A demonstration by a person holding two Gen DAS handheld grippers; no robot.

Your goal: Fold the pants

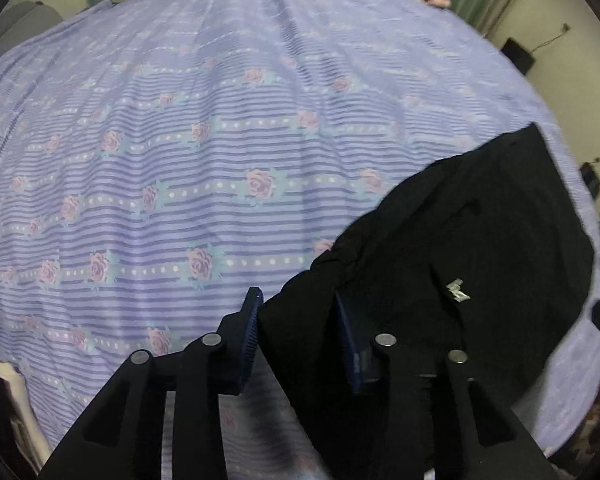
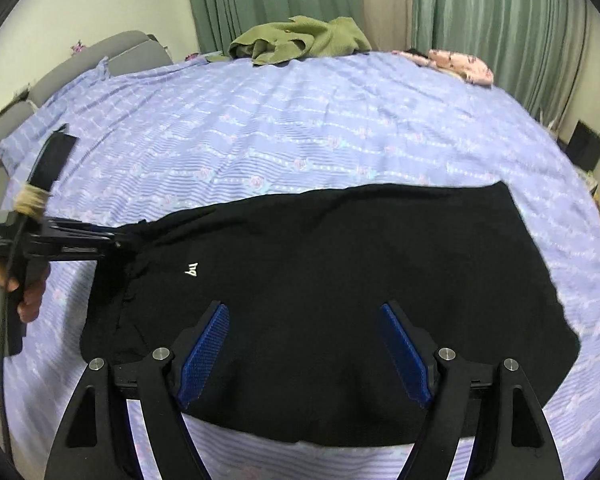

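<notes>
Black pants (image 2: 340, 272) with a small white logo (image 2: 191, 270) lie in a folded wide block on the purple floral bedsheet (image 2: 300, 132). My left gripper (image 1: 296, 300) has its blue fingers partly open around the pants' left edge (image 1: 440, 240), with cloth between them; in the right wrist view it (image 2: 118, 242) comes in from the left at that edge. My right gripper (image 2: 304, 312) is wide open and empty, just above the near middle of the pants.
An olive green garment (image 2: 300, 40) and a pink floral cloth (image 2: 460, 64) lie at the bed's far edge. A grey sofa (image 2: 100, 52) stands at the far left. Green curtains (image 2: 480, 20) hang behind. A black box (image 2: 586, 144) sits on the floor at right.
</notes>
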